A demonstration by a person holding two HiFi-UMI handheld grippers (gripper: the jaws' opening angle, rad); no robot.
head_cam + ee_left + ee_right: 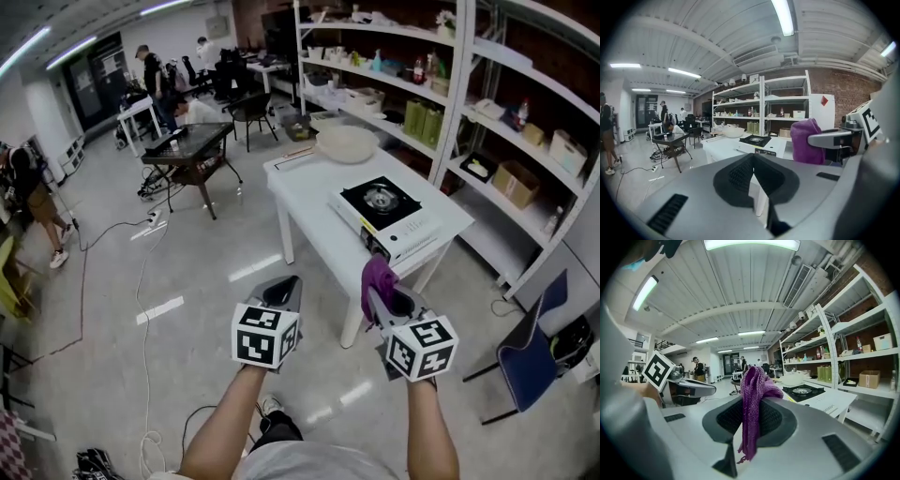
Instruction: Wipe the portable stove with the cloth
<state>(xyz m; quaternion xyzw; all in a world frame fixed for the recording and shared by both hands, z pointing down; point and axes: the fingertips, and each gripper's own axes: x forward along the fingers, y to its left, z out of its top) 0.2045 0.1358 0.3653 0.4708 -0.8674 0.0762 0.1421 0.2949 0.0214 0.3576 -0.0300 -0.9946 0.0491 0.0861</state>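
Your right tool (386,302) is pinching the cloth (374,281) upright, ready for wiping. Your left tool (284,292) is riding closed and empty. The stove (382,202) is sitting well ahead of both on the desk (305,183).

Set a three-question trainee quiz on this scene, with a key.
1. True or false: the left tool is holding the cloth.
2. Where does the portable stove stand? A. on the white table; B. on the floor; C. on a shelf.
3. Fill in: the cloth is clamped in the ___ tool.
Key: 1 false, its jaws are together on nothing; 2 A; 3 right, the right tool.
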